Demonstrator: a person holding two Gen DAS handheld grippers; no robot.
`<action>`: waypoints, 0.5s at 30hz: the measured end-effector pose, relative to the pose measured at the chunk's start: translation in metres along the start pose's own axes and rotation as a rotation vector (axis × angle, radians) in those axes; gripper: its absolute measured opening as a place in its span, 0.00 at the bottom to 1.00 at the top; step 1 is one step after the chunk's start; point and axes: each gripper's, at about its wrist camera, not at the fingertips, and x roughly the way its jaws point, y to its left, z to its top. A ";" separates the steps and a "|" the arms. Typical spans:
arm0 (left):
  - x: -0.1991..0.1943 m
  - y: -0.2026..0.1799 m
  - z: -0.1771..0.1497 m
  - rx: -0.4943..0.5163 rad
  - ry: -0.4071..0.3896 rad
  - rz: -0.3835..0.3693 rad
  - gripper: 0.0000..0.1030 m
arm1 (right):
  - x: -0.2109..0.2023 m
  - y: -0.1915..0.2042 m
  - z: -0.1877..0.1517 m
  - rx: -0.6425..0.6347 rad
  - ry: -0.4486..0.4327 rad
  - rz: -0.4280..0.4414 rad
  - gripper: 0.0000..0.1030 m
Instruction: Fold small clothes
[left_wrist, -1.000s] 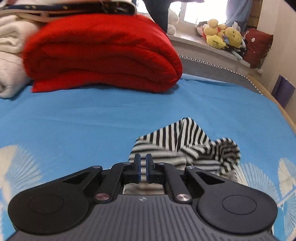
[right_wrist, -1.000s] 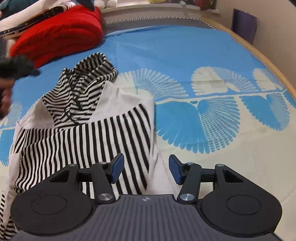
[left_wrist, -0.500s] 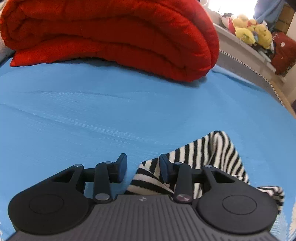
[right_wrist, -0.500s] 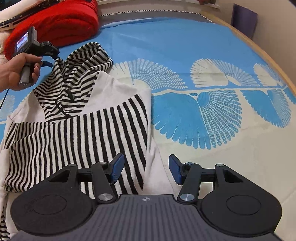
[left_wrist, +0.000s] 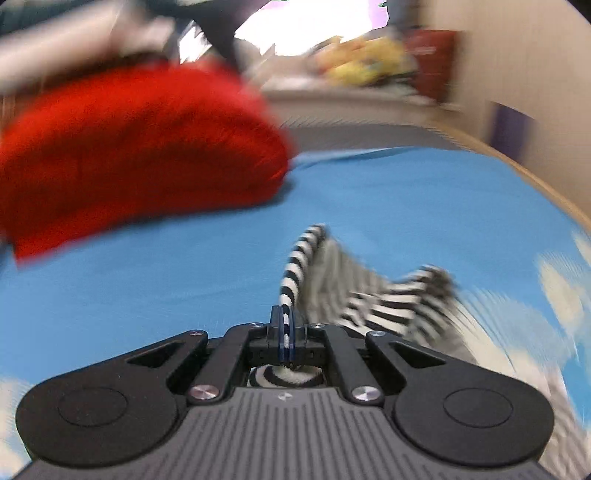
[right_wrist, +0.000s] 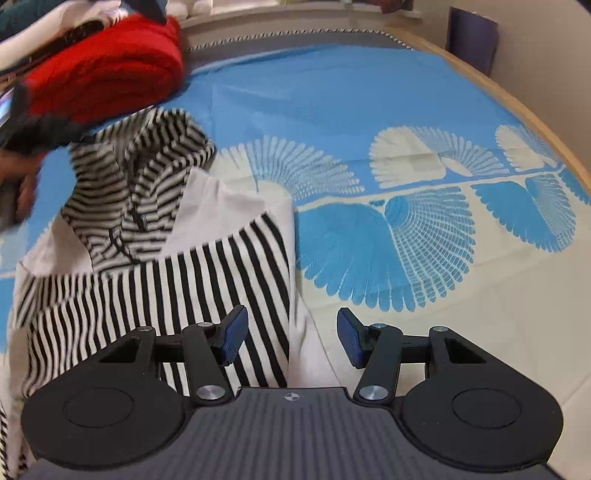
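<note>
Since half a second ago your left tongs (left_wrist: 286, 334) have snapped together on the edge of the striped hoodie (left_wrist: 373, 295): back then the pads stood apart with the cloth's corner between them, and now they pinch a narrow striped fold that rises up and away from the tips, with a bit of the same cloth bunched behind the pads. That view has gone blurred, and the red blanket (left_wrist: 140, 147) sits further off than before, at upper left on the blue bed sheet (left_wrist: 406, 199). From the right wrist view your left hand (right_wrist: 18, 177) shows only as a smear at the far left edge, beside the hood (right_wrist: 147, 166), which is now pulled up and rumpled there. Your right tongs (right_wrist: 290, 334) are unchanged, held wide with nothing between the pads; the hoodie's striped front and white side lie under the left pad and the gap, while the right pad hangs over bare sheet. You hold those tongs tipped steeply down at the bed, while the left ones point at a shallower slant
</note>
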 end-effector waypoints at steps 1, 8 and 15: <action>-0.029 -0.016 -0.014 0.036 -0.039 -0.023 0.02 | -0.003 -0.001 0.001 0.008 -0.008 0.005 0.54; -0.211 -0.089 -0.134 0.218 0.030 -0.283 0.02 | -0.025 -0.012 0.006 0.118 -0.076 0.043 0.53; -0.254 -0.038 -0.156 -0.169 0.166 -0.215 0.18 | -0.041 -0.014 0.003 0.208 -0.151 0.149 0.38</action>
